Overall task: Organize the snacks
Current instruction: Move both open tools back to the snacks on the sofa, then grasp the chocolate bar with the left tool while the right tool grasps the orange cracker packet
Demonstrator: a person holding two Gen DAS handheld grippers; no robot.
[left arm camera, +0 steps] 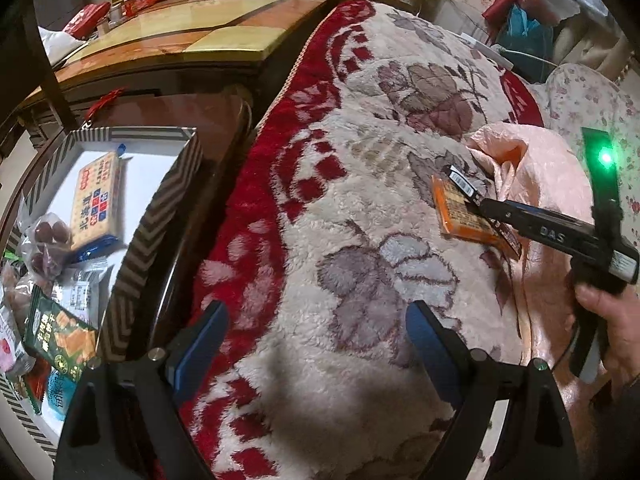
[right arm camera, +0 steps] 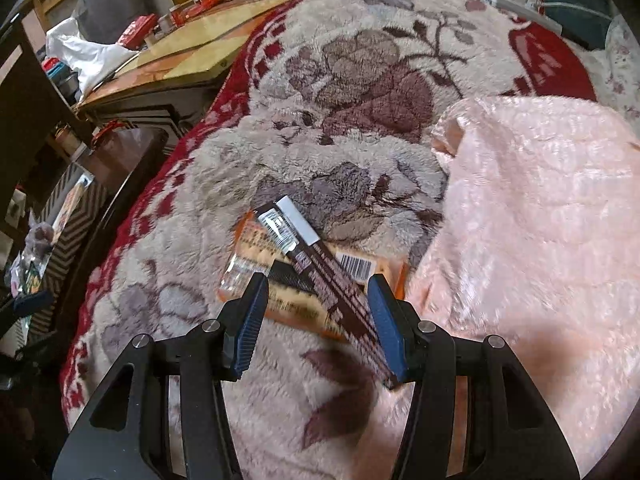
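Note:
An orange snack packet (right arm camera: 288, 280) lies flat on the fluffy flowered blanket (right arm camera: 352, 92); it also shows in the left wrist view (left arm camera: 460, 212). A long dark brown snack bar (right arm camera: 320, 268) lies slanted across it, also seen in the left wrist view (left arm camera: 466, 184). My right gripper (right arm camera: 318, 304) is open, its jaws either side of the bar and packet, the right pad (right arm camera: 386, 332) against the bar. My left gripper (left arm camera: 316, 336) is open and empty above the blanket. A striped box (left arm camera: 160, 200) at the left holds several snacks.
A cracker pack (left arm camera: 96, 200), a green packet (left arm camera: 60, 340) and a bag of dark fruit (left arm camera: 46, 244) lie in the box. A pink cloth (right arm camera: 540, 220) covers the blanket's right side. A wooden table (left arm camera: 192, 36) stands behind the box.

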